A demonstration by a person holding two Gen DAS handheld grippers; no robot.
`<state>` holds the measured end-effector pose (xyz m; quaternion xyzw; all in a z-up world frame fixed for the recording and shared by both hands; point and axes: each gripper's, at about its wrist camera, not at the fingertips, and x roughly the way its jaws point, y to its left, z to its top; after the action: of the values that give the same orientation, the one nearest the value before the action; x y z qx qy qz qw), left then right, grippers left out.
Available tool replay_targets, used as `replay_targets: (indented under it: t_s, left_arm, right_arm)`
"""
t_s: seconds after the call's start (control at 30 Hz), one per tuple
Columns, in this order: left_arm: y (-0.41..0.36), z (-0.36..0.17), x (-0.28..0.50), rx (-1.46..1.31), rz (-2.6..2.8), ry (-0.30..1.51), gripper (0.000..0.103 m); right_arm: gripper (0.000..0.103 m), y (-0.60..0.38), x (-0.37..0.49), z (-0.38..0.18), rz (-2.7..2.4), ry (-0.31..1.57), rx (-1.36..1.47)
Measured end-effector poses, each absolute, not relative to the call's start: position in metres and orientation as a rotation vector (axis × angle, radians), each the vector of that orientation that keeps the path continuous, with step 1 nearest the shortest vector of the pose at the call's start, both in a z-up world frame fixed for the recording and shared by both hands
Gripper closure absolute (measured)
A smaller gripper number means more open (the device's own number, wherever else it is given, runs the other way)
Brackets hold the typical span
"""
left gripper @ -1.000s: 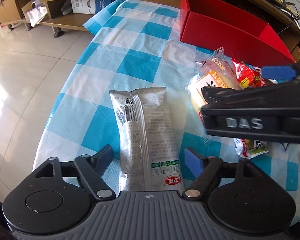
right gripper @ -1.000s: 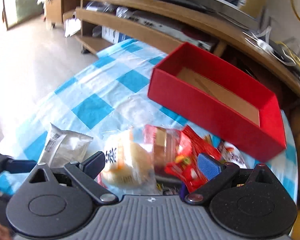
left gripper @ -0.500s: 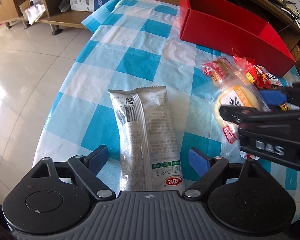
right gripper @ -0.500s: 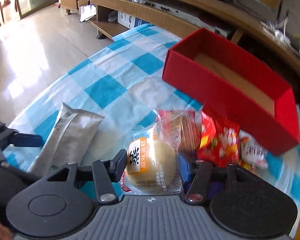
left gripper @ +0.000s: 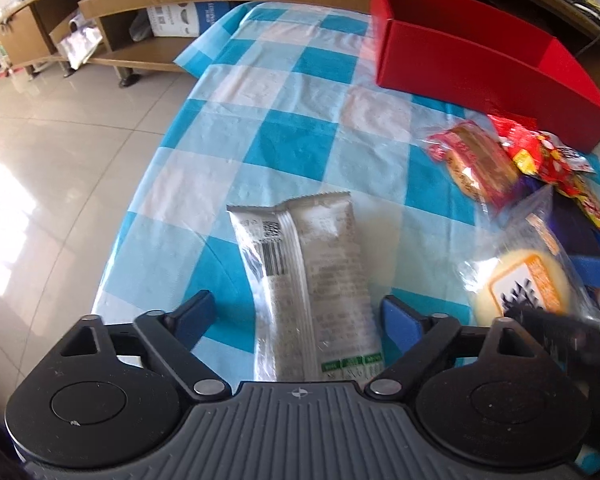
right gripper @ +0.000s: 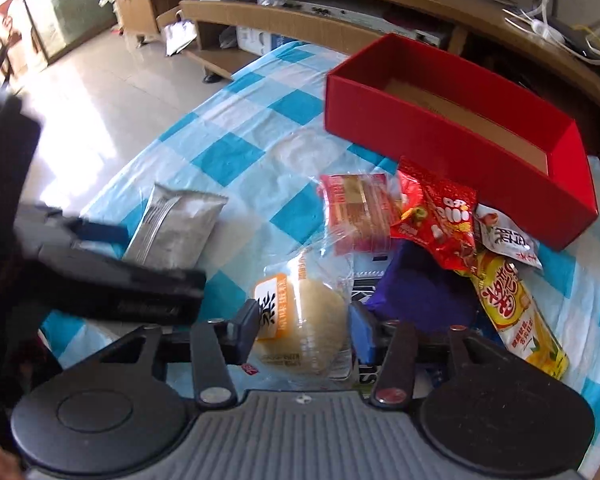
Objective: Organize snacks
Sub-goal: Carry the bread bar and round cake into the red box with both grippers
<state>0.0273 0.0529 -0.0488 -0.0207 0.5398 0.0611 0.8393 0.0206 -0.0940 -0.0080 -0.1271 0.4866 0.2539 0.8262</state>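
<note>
Moved: bun packet out of the snack heap toward table's near edge | red box at far edge | left gripper just widened, released, straddling silver packet | right gripper clenched on bun packet, jaws just eased wider

In front of you the desk wears a blue-and-white checked cloth. A silver packet lies flat near its front edge. The red box stands open toward the far side. Just before the box you have a heap of snacks: a red-wrapped cake, a red bag, a white packet and a yellow packet.
</note>
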Motion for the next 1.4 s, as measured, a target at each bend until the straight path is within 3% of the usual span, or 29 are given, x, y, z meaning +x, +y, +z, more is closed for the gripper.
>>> replay_targets:
  t_s: [0.07, 0.23, 0.37, 0.47, 0.7, 0.93, 1.4]
  left_arm:
    - [0.055, -0.051, 0.031, -0.052, 0.151, 1.146, 0.001]
    - [0.054, -0.049, 0.032, -0.041, 0.158, 1.140, 0.005]
    - [0.045, -0.044, 0.031, -0.006, 0.112, 1.124, 0.023]
    - [0.041, -0.040, 0.028, 0.000, 0.080, 1.120, 0.039]
    - [0.038, -0.037, 0.021, -0.059, -0.010, 1.128, 0.046]
    - [0.025, -0.028, 0.017, -0.088, -0.074, 1.131, 0.051]
    - [-0.006, 0.001, 0.043, -0.086, -0.152, 1.081, 0.051]
  right_arm:
    - [0.024, -0.087, 0.015, -0.012, 0.559, 1.017, -0.308]
    - [0.023, -0.074, 0.003, -0.028, 0.557, 0.970, -0.455]
    - [0.026, -0.066, -0.009, -0.044, 0.560, 0.941, -0.530]
    - [0.039, -0.077, -0.004, -0.037, 0.548, 0.972, -0.469]
    - [0.041, -0.119, -0.010, -0.020, 0.520, 1.041, -0.245]
    - [0.041, -0.158, -0.015, 0.015, 0.471, 0.970, -0.028]
    - [0.041, -0.184, 0.025, 0.035, 0.391, 0.902, 0.056]
